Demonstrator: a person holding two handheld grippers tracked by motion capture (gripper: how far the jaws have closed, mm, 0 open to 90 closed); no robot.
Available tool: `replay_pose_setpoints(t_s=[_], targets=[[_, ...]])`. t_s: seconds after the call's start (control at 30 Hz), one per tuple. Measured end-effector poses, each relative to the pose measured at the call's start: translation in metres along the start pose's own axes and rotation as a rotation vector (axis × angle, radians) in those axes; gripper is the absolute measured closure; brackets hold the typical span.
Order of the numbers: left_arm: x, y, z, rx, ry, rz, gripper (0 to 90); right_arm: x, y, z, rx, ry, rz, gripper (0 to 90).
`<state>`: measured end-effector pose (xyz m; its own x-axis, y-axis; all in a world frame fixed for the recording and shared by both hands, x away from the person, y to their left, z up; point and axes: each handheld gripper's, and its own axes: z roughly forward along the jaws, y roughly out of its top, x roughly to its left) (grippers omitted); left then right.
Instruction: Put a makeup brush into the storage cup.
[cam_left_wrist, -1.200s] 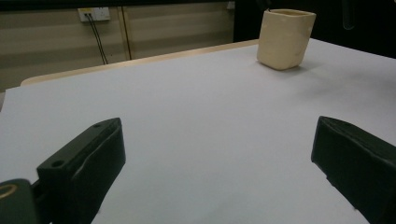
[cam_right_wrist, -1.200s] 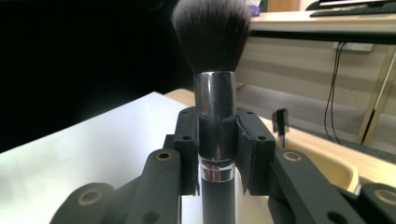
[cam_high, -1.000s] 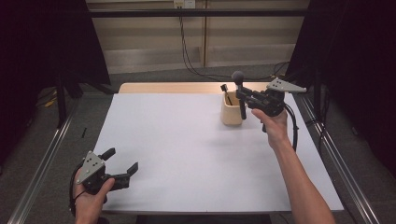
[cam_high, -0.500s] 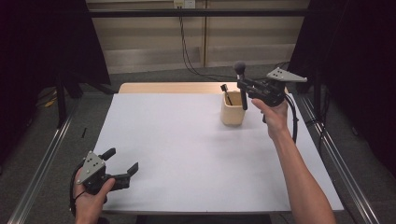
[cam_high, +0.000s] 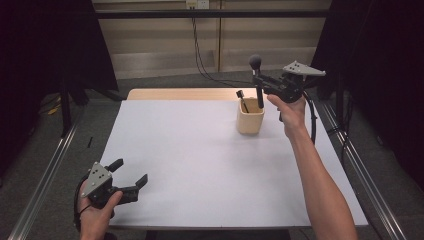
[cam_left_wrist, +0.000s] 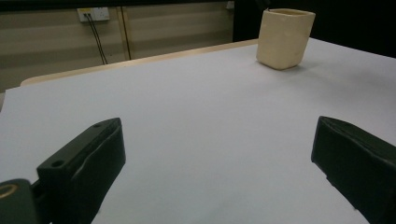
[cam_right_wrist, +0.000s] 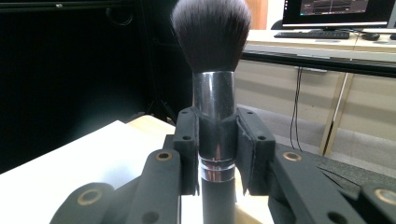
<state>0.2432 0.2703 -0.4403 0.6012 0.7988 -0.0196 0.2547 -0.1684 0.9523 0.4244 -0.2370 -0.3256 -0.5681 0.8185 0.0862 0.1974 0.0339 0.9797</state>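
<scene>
Above the holder (cam_high: 250, 120), right tongs (cam_high: 260, 84) clenched on makeup brush (cam_high: 256, 75), raised since prev. frame, extraction nearly complete; left tongs (cam_high: 131, 175) released, idle.

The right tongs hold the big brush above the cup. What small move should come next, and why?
Probably carry the brush sideways, clear of the cup, then lower it toward the white table. The right tongs are shut on its metal collar and hold it upright, with its lower end just over the cup's rim. A smaller brush stands in the cup. The left tongs are open near the table's front edge.
</scene>
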Motion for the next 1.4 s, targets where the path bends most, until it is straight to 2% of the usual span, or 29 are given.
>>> replay_pose_setpoints(t_s=[0.23,0.53,0.6,0.77,0.97,1.1,1.2,1.4], targets=[[0.0,0.0,0.0,0.002,0.0,0.002,2.9,-0.003,0.001,0.012,0.01,-0.038,0.005,72.7],[0.0,0.0,0.0,0.001,0.007,-0.012,2.9,-0.005,0.01,0.026,0.003,-0.05,0.003,72.7],[0.001,-0.001,0.0,0.001,0.007,-0.007,2.9,-0.007,0.01,0.029,-0.004,-0.043,0.023,72.7],[0.001,-0.001,-0.001,0.0,0.007,-0.009,2.9,-0.009,0.003,0.034,0.025,-0.073,0.006,72.7],[0.001,-0.001,0.0,0.004,0.007,-0.006,2.9,-0.009,-0.006,0.036,0.019,-0.063,0.011,72.7],[0.003,0.0,0.001,0.01,0.012,-0.006,2.9,-0.012,-0.013,0.037,0.022,-0.06,0.043,72.7],[0.002,0.0,0.001,0.009,0.009,-0.005,2.9,-0.011,-0.017,0.039,0.038,-0.063,0.025,72.7],[0.002,-0.001,0.001,0.006,0.008,-0.004,2.9,-0.012,-0.024,0.042,0.044,-0.063,0.022,72.7]])
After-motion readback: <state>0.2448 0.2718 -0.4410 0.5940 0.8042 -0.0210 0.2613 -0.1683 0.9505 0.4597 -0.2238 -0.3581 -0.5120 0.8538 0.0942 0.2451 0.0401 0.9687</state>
